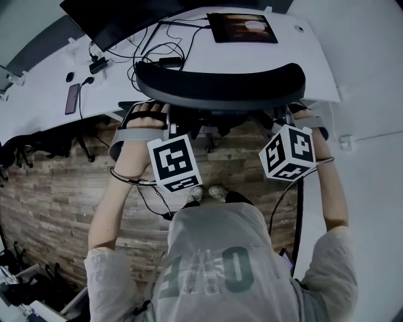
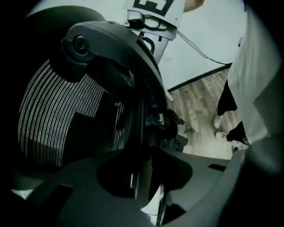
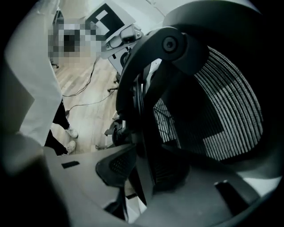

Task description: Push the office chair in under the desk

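Note:
The black office chair (image 1: pixel 220 85) stands at the white desk (image 1: pixel 283 60), its curved top rail over the desk's front edge and its seat hidden under it. Both grippers are behind the backrest, with only the left marker cube (image 1: pixel 174 162) and the right marker cube (image 1: pixel 288 151) showing in the head view. My left gripper (image 2: pixel 142 177) has its jaws closed round the left edge bar of the mesh back (image 2: pixel 57 115). The right gripper (image 3: pixel 142 177) clasps the opposite edge bar, beside the mesh back (image 3: pixel 222 111).
On the desk are a dark monitor (image 1: pixel 119 19), a tablet (image 1: pixel 242 27), a phone (image 1: pixel 72 99) and tangled cables (image 1: pixel 151 50). Black chair bases (image 1: pixel 38 148) stand on the wood floor at the left. A white wall (image 1: pixel 371 157) runs along the right.

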The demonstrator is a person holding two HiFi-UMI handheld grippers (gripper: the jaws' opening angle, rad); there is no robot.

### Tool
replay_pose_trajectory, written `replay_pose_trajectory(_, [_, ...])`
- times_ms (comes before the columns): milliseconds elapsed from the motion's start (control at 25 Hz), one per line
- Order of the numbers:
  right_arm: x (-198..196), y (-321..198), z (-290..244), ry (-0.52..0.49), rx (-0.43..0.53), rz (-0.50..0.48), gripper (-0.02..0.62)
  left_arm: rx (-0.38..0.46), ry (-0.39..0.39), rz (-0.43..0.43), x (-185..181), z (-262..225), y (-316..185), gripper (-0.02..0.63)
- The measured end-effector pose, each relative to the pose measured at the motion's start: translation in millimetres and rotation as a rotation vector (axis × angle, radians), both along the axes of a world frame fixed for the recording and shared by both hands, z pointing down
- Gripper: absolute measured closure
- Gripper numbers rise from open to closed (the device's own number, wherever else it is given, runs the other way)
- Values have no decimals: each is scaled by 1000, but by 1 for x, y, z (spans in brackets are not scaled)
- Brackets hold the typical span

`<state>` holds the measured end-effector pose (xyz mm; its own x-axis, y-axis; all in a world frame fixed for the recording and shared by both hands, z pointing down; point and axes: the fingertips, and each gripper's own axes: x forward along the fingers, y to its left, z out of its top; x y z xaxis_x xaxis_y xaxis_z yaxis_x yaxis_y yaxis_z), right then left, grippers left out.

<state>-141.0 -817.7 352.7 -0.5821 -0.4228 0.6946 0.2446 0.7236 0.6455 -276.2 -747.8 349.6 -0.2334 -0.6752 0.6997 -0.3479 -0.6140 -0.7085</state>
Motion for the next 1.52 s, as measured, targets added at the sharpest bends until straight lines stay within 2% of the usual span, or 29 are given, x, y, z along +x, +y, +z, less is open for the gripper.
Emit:
replay_pose_trajectory(80, [0, 1, 1, -2, 15, -17, 482, 2, 16, -16, -1, 0, 0, 485])
replay_pose_trajectory(280, [-2, 3, 1, -22, 8, -43, 482, 4, -33, -47, -4, 1, 2, 482])
replay_pose_trajectory(440, [-3, 2, 1, -28, 40, -72, 482, 7, -32, -39, -5, 2, 1, 476])
replay_pose_trajectory(520, [-3, 2, 2, -53, 45, -82, 482, 20, -7, -25, -4, 3, 1, 472])
replay_pose_trajectory(720, [-5, 6, -13, -86, 74, -59, 477, 81, 145, -32, -2, -3, 4, 471])
replay_pose_trajectory(800, [-8, 13, -37, -172, 68, -43, 479, 155, 214, -48, 0, -24, 7, 474])
replay_pose_trajectory(920, [-5, 21, -70, -298, 21, -2, 482, 325, 425, -66, 11, -73, 16, 474])
replay_pose_trajectory(1040, [-3, 36, -97, -464, -69, 64, 486, 546, 619, -117, 18, -109, 26, 502])
replay_pose_trajectory(1120, [-3, 47, -121, -649, -138, 132, 535, 700, 736, -184, 19, -121, 33, 548])
replay_pose_trajectory(1200, [3, 52, -137, -886, -220, 240, 558, 808, 856, -237, 23, -123, 38, 574])
replay_pose_trajectory(1280, [13, 54, -139, -1056, -269, 353, 568, 863, 955, -289, 29, -112, 41, 586])
replay_pose_trajectory(1320, [17, 56, -135, -1101, -279, 394, 571, 879, 973, -302, 32, -105, 43, 586])
replay_pose_trajectory(1440, [23, 67, -116, -1143, -312, 454, 574, 888, 973, -301, 46, -89, 47, 589])
replay_pose_trajectory(1520, [27, 74, -104, -1144, -350, 473, 575, 882, 1010, -309, 54, -83, 49, 589])
